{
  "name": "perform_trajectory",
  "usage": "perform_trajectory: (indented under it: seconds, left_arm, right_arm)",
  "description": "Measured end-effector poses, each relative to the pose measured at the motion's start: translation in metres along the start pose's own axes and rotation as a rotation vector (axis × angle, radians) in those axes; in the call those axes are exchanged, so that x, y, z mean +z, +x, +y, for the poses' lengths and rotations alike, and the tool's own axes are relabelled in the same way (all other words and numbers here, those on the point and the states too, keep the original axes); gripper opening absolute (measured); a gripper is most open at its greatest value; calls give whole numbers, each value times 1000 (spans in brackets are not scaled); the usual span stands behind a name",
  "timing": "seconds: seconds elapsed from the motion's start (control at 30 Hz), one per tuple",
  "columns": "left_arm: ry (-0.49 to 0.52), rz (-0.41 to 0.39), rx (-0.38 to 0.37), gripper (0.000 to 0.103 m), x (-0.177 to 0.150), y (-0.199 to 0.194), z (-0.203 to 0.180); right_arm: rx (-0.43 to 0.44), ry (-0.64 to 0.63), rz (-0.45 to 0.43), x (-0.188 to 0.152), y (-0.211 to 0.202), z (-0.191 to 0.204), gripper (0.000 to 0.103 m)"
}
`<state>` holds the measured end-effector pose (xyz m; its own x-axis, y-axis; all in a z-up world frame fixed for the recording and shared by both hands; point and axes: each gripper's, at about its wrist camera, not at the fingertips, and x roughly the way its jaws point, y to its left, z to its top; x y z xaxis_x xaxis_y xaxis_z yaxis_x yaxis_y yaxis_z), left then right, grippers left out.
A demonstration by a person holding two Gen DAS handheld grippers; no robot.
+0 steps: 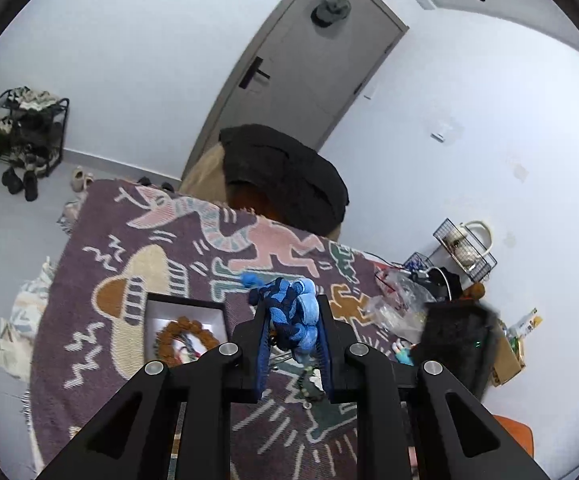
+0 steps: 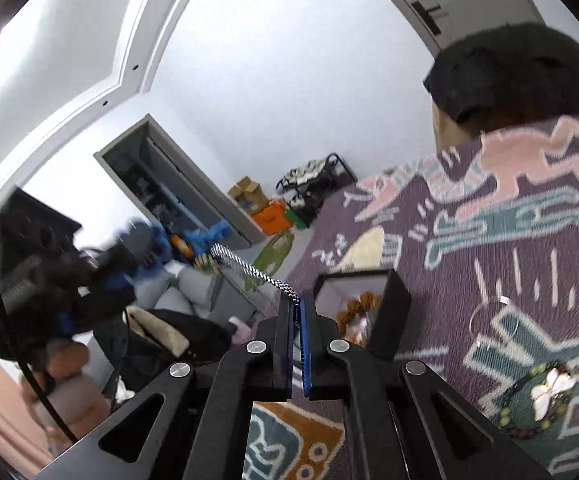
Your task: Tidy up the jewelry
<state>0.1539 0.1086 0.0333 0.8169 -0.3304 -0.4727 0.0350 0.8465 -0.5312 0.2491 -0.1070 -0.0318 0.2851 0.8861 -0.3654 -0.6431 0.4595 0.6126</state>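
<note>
Left gripper (image 1: pixel 295 320) raised, black fingers pointing toward twelve o'clock, blue pads clamped on a blue knitted fabric bundle (image 1: pixel 293 312). Right gripper (image 2: pixel 298 312) pressed together on a silver metal-link band (image 2: pixel 249 268) trailing toward ten o'clock.

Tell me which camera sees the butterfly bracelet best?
The right wrist view: the butterfly bracelet lies in plain sight on the patterned blanket, white butterfly charm clear. In the left wrist view only a few beads peek out behind the left gripper.

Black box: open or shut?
Open: the black box has no lid on, and its white inside with brown beads shows.
</note>
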Motion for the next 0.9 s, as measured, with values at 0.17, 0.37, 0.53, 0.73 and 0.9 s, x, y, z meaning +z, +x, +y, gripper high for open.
perform_trajectory:
  seconds: [0.17,0.37,0.53,0.73,0.9]
  left_arm:
    - [-25,-8,20,21,3,-5,20]
    - [-69,1,33,21,1,-1,45]
    - [-97,18,36,21,0,6,62]
    - [-129,48,51,21,-5,20,77]
    - [-156,85,57,21,-10,39,88]
  right_arm:
    - [-11,-49,-36,23,-10,25,5]
    - [-30,-127,-46,48,-8,63,5]
    - [-46,-160,-49,65,-2,88,5]
    - [-73,-186,-66,80,2,108,5]
    - [-95,-198,-64,83,11,109,5]
